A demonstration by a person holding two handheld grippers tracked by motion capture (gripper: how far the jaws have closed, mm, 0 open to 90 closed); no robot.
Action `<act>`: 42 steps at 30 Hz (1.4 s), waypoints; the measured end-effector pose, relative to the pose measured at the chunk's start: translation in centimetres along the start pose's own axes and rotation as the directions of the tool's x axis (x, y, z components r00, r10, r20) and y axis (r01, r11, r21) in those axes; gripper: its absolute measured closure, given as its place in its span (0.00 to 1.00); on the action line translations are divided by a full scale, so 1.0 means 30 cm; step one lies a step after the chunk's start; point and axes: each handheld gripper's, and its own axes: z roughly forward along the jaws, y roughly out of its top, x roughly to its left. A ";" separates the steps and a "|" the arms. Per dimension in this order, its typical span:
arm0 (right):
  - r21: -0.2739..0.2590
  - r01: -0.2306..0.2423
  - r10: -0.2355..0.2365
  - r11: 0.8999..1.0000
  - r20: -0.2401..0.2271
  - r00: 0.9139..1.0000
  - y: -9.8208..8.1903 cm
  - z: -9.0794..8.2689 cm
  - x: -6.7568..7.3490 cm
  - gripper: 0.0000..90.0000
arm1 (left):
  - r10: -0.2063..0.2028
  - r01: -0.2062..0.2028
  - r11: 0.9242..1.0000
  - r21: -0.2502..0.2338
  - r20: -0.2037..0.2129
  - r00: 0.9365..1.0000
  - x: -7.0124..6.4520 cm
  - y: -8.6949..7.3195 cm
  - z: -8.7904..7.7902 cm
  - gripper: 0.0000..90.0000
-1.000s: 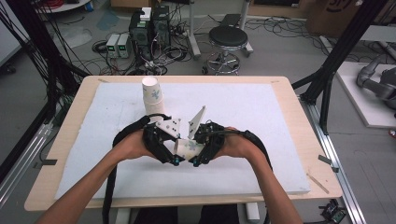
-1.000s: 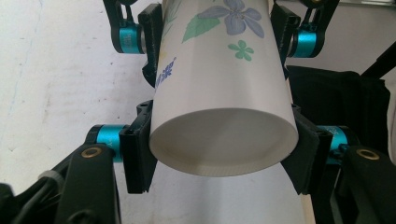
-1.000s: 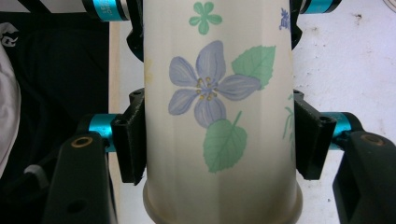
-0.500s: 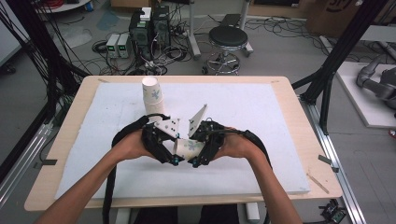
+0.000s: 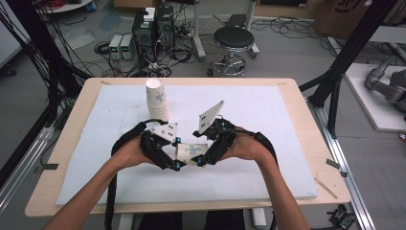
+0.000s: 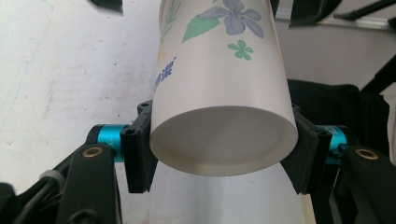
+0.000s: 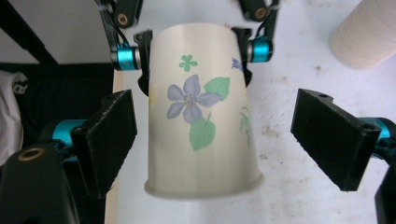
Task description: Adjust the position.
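Item: paper cup (image 5: 190,152), white with a blue flower and green leaves, lying on its side in the air just above the white mat (image 5: 268,115), near the middle of the table's near edge. The left gripper (image 5: 176,154) is clamping the cup near its base, both pads pressing its wall in the left gripper view (image 6: 223,135). The right gripper (image 5: 203,160) is standing released: its jaws have just been opening, and in the right gripper view the cup (image 7: 198,121) is sitting between its pads (image 7: 334,140) with a gap on each side. A second item, an upturned stack of paper cups (image 5: 157,98), is standing near the mat's far-left corner, well apart from the hands. The mat is covering most of the pale wooden table (image 5: 72,143) and is showing faint scuffs. Beyond the far edge, a round stool (image 5: 233,38), computer boxes (image 5: 153,28) and tangled cables are sitting on the grey floor; black frame posts are flanking the table.
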 end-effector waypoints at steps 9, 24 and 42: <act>-0.188 -0.015 0.015 0.982 -0.001 1.000 -0.036 -0.058 -0.004 0.16 | -0.064 0.056 0.978 -0.200 -0.033 0.997 -0.004 -0.092 -0.045 0.41; -0.388 -0.070 0.074 0.919 -0.004 0.997 -0.143 -0.054 0.000 0.16 | -0.123 0.106 0.905 -0.411 -0.015 0.992 -0.006 -0.175 -0.037 0.41; -0.494 -0.098 0.089 0.864 -0.041 0.995 -0.173 -0.022 0.002 0.16 | -0.083 0.073 0.844 -0.532 0.005 0.997 -0.018 -0.175 -0.034 0.41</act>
